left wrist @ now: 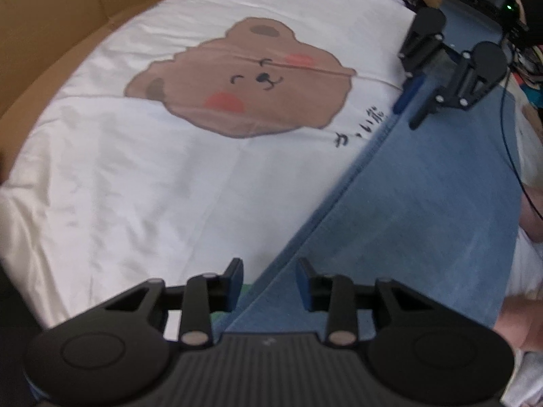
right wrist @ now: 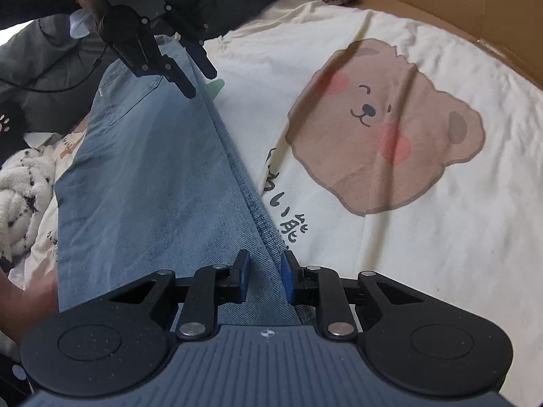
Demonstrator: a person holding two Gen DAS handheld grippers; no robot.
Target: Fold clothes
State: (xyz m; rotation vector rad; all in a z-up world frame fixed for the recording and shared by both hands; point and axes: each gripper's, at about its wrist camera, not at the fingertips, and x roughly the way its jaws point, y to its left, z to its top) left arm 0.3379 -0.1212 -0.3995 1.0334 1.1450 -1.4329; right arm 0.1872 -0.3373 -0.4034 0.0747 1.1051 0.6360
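Presently both tongs point down over one pair of blue jeans (right wrist: 152, 176), laid flat on a cream bear-print sheet (right wrist: 424, 237). Left tongs (left wrist: 269, 281): jaws part open, straddling the jeans' long edge, pads not pressing. Right tongs (right wrist: 265, 276): narrower gap over the seam; cannot tell if the pads pinch the denim. Only the right wrist view shows the back pocket (right wrist: 130, 96) and a fluffy white spotted fabric (right wrist: 20, 200). One cardboard box wall (left wrist: 51, 27).
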